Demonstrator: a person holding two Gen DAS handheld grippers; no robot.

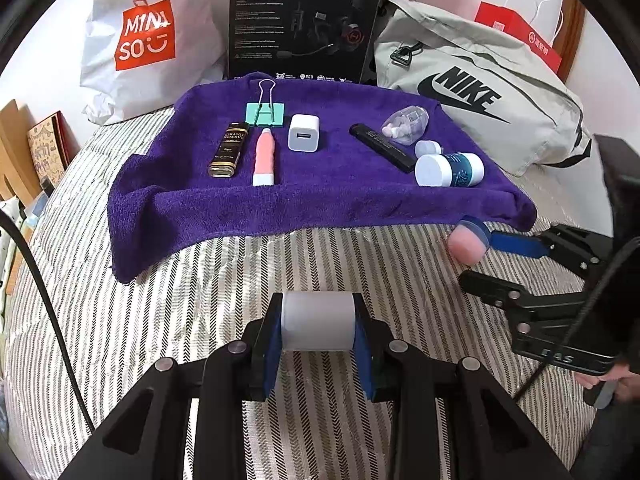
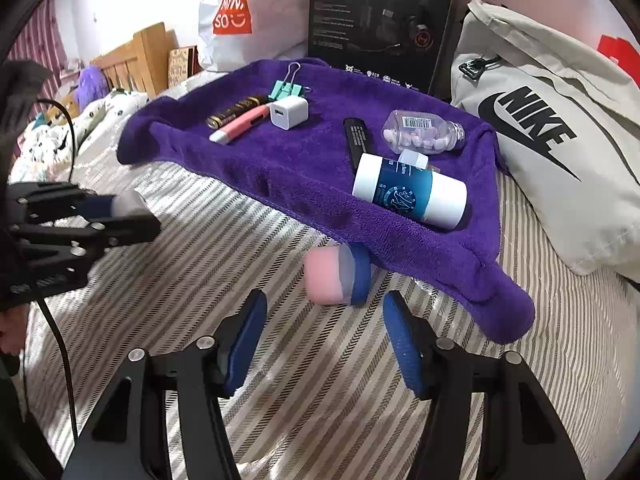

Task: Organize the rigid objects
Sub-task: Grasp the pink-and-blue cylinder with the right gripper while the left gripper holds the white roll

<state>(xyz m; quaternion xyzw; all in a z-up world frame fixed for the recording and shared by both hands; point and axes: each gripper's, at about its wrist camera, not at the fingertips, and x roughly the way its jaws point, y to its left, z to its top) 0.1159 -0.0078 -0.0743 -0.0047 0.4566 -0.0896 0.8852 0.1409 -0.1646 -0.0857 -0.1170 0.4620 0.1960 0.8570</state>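
My left gripper [image 1: 318, 326] is shut on a white cylinder [image 1: 318, 322], held over the striped bed in front of the purple towel [image 1: 320, 196]. My right gripper [image 2: 324, 342] is open just behind a pink and blue capped cylinder [image 2: 334, 278] lying at the towel's front right edge; it also shows in the left wrist view [image 1: 468, 240]. On the towel lie a gold-black bar [image 1: 230, 150], a pink pen-like tube [image 1: 265, 158], a teal binder clip [image 1: 265, 110], a white charger [image 1: 304, 133], a black stick [image 1: 382, 146], a clear pill bottle [image 2: 424, 133] and a white-teal bottle [image 2: 408, 194].
Behind the towel stand a Miniso bag [image 1: 144, 40], a black headset box [image 1: 304, 20] and a grey Nike bag [image 1: 480, 88]. Striped bedding [image 1: 280, 264] lies in front. A wooden headboard [image 2: 136, 60] and a red box [image 1: 516, 32] are at the sides.
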